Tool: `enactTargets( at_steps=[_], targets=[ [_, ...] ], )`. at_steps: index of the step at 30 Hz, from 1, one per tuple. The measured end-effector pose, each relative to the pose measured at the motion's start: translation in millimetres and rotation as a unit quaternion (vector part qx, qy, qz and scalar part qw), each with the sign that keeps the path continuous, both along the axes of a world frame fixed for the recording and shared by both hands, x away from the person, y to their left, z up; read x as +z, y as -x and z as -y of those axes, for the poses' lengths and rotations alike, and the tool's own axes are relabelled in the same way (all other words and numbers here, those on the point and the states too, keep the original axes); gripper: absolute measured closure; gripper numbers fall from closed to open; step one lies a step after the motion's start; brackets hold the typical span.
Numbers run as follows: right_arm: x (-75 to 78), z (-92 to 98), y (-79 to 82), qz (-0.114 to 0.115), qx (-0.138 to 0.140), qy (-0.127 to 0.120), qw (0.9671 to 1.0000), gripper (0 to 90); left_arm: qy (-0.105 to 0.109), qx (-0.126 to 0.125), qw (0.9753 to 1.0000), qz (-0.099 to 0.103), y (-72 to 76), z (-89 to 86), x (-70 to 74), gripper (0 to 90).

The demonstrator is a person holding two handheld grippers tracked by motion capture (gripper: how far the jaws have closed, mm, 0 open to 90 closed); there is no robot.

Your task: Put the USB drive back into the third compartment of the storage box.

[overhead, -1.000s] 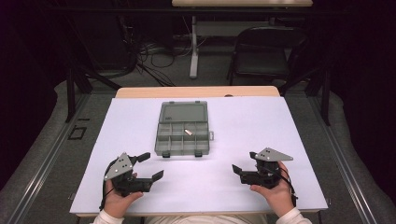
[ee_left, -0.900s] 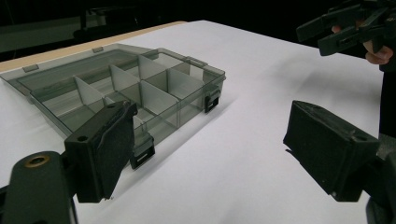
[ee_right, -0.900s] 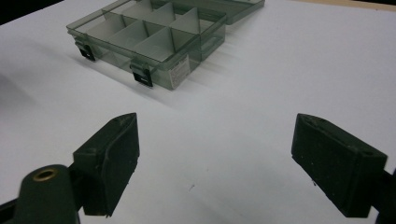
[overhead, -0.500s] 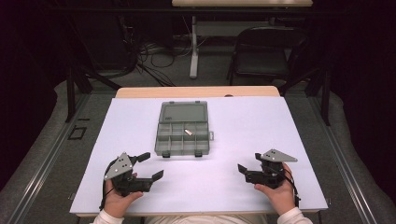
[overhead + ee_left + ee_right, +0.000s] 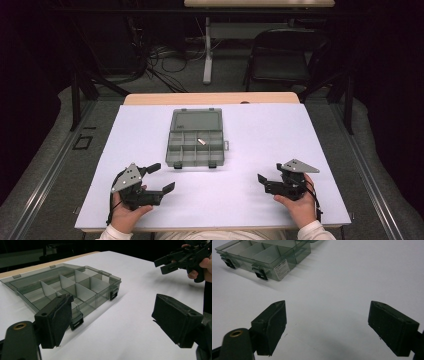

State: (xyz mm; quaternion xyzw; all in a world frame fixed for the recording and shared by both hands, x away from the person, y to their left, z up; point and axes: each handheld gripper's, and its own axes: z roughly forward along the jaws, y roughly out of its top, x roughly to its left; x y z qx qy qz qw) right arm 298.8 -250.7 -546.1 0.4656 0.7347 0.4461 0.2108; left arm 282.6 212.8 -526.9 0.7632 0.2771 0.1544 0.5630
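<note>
Organizer box [image 5: 196,138] lies open at mid-table [image 5: 280,135], lid folded back, long axis running away from me. Nearest, I hold my left claw [image 5: 159,178] and right claw [image 5: 263,183] agape, empty. Box sits ahead between them, left nearer.

A lab or recording room is suggested by a white-covered table [image 5: 280,150] set in a dark space, loose cables [image 5: 165,60] on grey carpet, a folding chair [image 5: 280,65] behind
</note>
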Motion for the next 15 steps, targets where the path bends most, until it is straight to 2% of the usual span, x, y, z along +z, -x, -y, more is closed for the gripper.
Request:
enactTargets(
  at_steps=[11,15],
  targets=[
    [-3.9,-5.7,-0.1,-0.009,0.006,-0.003,0.9999,15.4,-0.004,0.002,1.0000,0.001,-0.1,0.2,0.6,16.0],
    [-4.1,-5.4,-1.0,-0.009,0.003,-0.004,0.9999,15.4,-0.004,0.010,0.9999,-0.002,-1.1,-1.0,0.3,16.0]
  ],
)
